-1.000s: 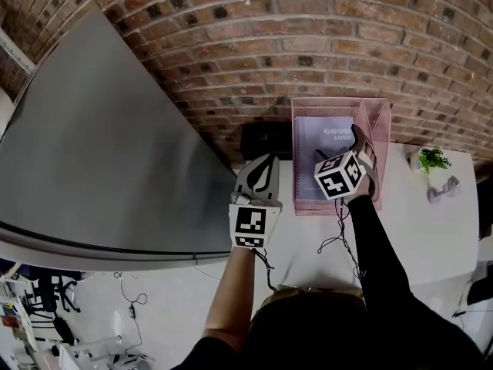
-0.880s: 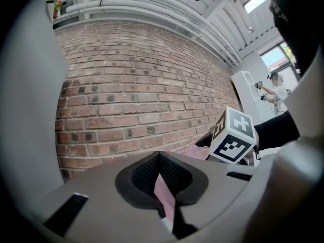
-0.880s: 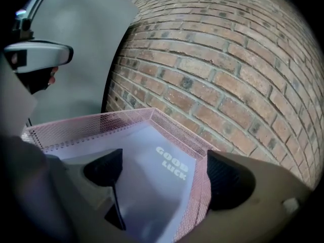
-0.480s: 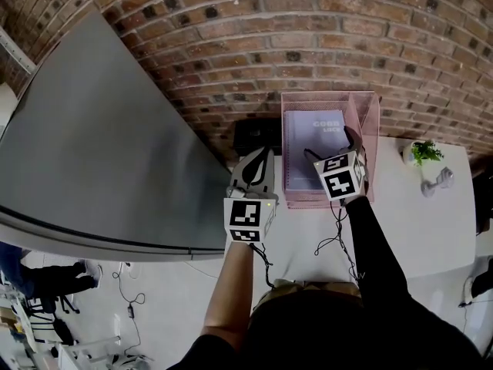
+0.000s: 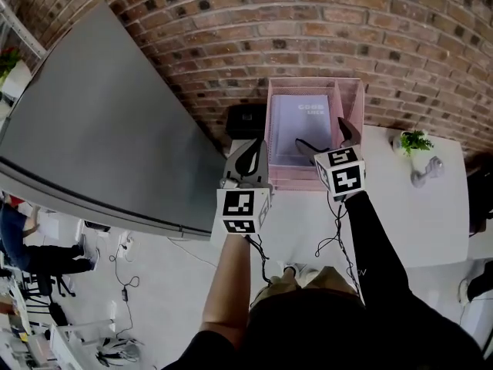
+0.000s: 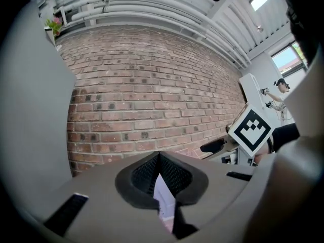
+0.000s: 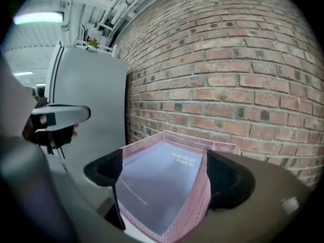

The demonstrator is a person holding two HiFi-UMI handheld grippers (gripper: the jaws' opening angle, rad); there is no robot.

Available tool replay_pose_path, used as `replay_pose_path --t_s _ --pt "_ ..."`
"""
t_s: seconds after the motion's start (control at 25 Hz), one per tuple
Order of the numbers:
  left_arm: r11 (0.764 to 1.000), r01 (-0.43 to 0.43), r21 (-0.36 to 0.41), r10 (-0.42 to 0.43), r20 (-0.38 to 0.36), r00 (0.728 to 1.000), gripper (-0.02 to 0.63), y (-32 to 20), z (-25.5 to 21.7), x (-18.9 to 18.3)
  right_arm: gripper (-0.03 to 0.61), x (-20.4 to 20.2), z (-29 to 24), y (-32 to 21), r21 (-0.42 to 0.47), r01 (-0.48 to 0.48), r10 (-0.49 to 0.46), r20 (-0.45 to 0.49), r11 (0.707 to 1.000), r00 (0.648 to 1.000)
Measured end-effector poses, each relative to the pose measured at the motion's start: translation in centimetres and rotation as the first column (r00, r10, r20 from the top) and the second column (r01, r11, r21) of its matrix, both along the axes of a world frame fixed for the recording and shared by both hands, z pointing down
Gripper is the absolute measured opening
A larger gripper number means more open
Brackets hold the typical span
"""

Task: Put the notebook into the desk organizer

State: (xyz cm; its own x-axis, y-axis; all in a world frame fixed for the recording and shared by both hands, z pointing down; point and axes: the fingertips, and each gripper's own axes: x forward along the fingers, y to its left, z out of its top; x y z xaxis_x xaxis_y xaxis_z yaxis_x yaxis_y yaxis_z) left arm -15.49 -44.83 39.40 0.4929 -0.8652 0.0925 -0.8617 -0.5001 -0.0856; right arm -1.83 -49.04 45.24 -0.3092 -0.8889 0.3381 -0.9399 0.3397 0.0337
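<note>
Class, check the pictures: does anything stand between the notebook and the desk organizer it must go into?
Nothing visible does. The notebook already lies inside the pink desk organizer, in its wide compartment. The right hand-held gripper is open at the organizer's front, holding nothing.

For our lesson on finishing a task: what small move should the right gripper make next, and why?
Probably draw the right gripper straight back from the desk organizer: the notebook already lies inside it, and the jaws stand apart, holding nothing.
</note>
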Motion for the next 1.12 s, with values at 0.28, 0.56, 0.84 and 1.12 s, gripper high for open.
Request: replay_pose_path --t_s 0.28,0.56,0.84,1.12 --pt "0.999 0.043 0.01 -0.043 0.012 0.999 0.006 5.0 -0.8 1.2 0.515 1.1 -2.0 4.7 0.057 0.047 -0.05 0.047 0.997 0.998" --pt "0.998 0.055 0.007 -0.055 -0.007 0.998 0.008 8.5 -1.6 2.8 0.514 1.8 -4.6 9.2 0.159 0.128 -0.147 0.109 0.979 0.983" --pt "0.996 0.087 0.018 -0.087 -0.013 0.996 0.006 11.9 -2.2 3.8 0.514 3.3 -5.8 13.4 0.225 0.169 -0.197 0.11 0.96 0.974" --pt "0.99 0.136 0.036 -0.135 -0.031 0.99 0.006 14.8 -2.9 2.8 0.514 3.9 -7.0 17.3 0.308 0.178 -0.216 0.096 0.935 0.972"
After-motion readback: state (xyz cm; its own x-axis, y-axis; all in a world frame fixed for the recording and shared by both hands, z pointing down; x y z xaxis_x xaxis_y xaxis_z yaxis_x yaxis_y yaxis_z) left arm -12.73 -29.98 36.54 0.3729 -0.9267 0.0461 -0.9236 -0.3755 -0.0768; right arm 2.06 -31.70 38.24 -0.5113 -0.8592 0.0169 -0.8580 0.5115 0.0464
